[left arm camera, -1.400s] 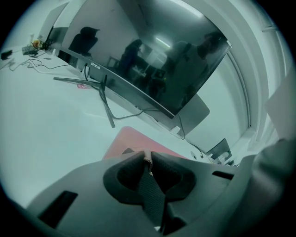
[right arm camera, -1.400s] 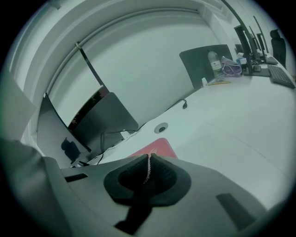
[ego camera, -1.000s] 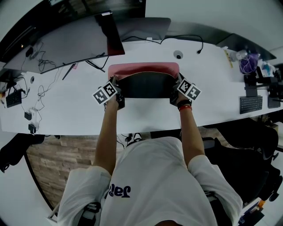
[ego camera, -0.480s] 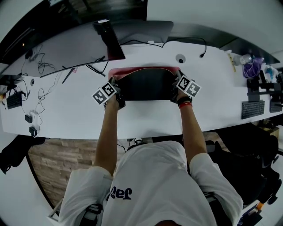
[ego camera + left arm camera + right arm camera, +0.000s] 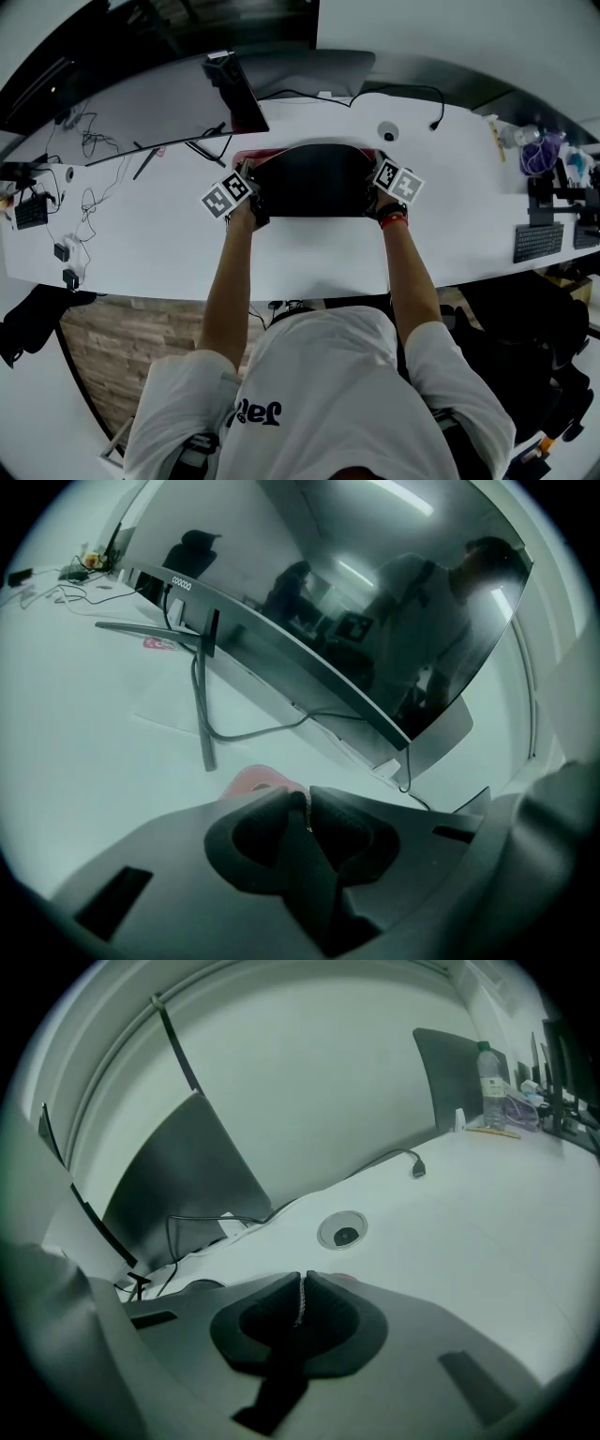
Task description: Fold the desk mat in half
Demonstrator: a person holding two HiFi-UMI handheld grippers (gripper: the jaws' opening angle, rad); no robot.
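Left gripper [image 5: 253, 187]: at the left end of the folded-over flap. Its pads [image 5: 261, 841] are nipped on a thin edge of the mat, and the jaws have just been opening a little, so the pinch is likely light.

Desk mat [image 5: 314, 178]: lies on the white desk [image 5: 141, 234], in front of the monitor [image 5: 141, 94], between the two grippers. The dark underside faces up, and a narrow pink strip shows along the far edge.

Fold: judged nearly complete — the carried edge is close to the far edge.

Handling: judged thin, light and limp. It bends without resistance, and the middle would probably sag if it were lifted by one end only. It is not fragile. The smooth face may slide on the desk.

Where to hold: at the two ends of the carried edge, pinched flat — one gripper at each end, both kept level.

Right gripper [image 5: 373, 185]: at the right end of the flap. The jaws are closed together on the mat's thin edge, which shows as a pale line between its pads [image 5: 264, 1321].
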